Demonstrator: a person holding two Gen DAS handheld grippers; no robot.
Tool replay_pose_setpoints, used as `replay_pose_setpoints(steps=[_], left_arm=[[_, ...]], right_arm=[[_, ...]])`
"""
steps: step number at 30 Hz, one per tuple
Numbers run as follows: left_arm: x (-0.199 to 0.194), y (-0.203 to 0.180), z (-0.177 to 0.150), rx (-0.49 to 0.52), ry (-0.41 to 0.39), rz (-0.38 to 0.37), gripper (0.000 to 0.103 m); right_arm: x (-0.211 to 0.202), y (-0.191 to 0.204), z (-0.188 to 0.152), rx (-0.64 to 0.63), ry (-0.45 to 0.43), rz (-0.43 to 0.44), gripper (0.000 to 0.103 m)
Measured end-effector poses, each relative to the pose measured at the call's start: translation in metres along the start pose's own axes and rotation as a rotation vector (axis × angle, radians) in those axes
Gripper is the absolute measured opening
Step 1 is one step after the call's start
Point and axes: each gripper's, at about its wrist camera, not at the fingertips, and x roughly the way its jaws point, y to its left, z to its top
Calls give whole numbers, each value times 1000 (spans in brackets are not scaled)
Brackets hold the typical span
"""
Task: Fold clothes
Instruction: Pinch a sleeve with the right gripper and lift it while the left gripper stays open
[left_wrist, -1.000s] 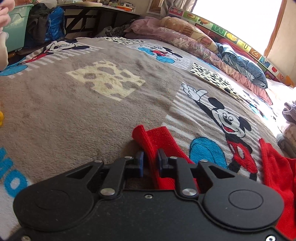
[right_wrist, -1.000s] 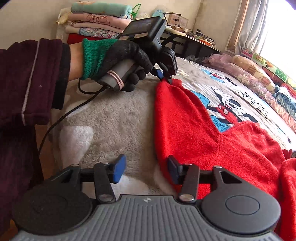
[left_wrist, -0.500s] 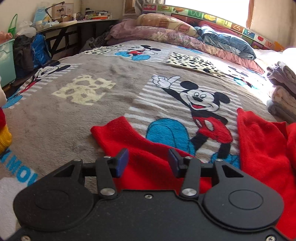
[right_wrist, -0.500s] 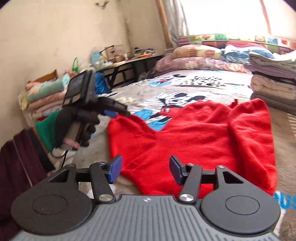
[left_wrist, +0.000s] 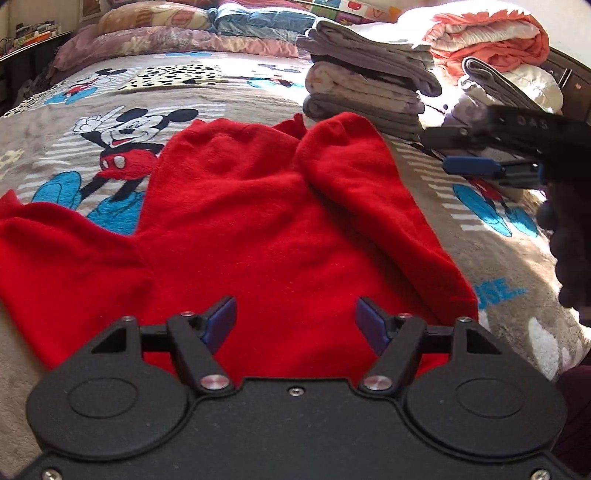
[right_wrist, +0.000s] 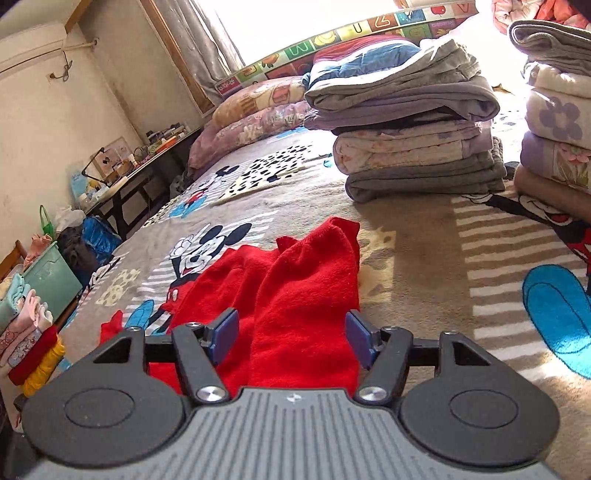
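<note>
A red fleece garment (left_wrist: 266, 221) lies spread on the cartoon-mouse blanket (left_wrist: 55, 110), one sleeve stretched out to the left and the other folded over its right side. My left gripper (left_wrist: 297, 325) hovers open above the garment's near edge, holding nothing. The right wrist view shows the same red garment (right_wrist: 295, 295) running away from me. My right gripper (right_wrist: 291, 334) is open just over the folded right part, nothing between its fingers. In the left wrist view the right gripper (left_wrist: 476, 166) also appears at the far right, held by a gloved hand (left_wrist: 569, 240).
A stack of folded grey and floral clothes (right_wrist: 413, 147) sits on the bed beyond the garment, with a second pile (right_wrist: 557, 110) to its right. Pillows (right_wrist: 258, 114) line the far side. A teal bin (right_wrist: 51, 280) and folded clothes (right_wrist: 26, 332) stand left of the bed.
My left gripper let go of the red sleeve, opened wide and swung right over the garment's body. The right gripper moved away from the left hand toward the garment's right side.
</note>
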Motion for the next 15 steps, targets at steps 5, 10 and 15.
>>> replay_pose_setpoints(steps=[5,10,15], left_arm=[[8,-4,-5,3,21,13,75],[14,0,-6,-9,13,20,75],[17,3,-5,-2,-10,21,75]], right_arm=[[45,-8,30,-72,50,-71,65],[88,-12,60,-90,89,-78,70],[129,-17,79,-62,168,-81,51]])
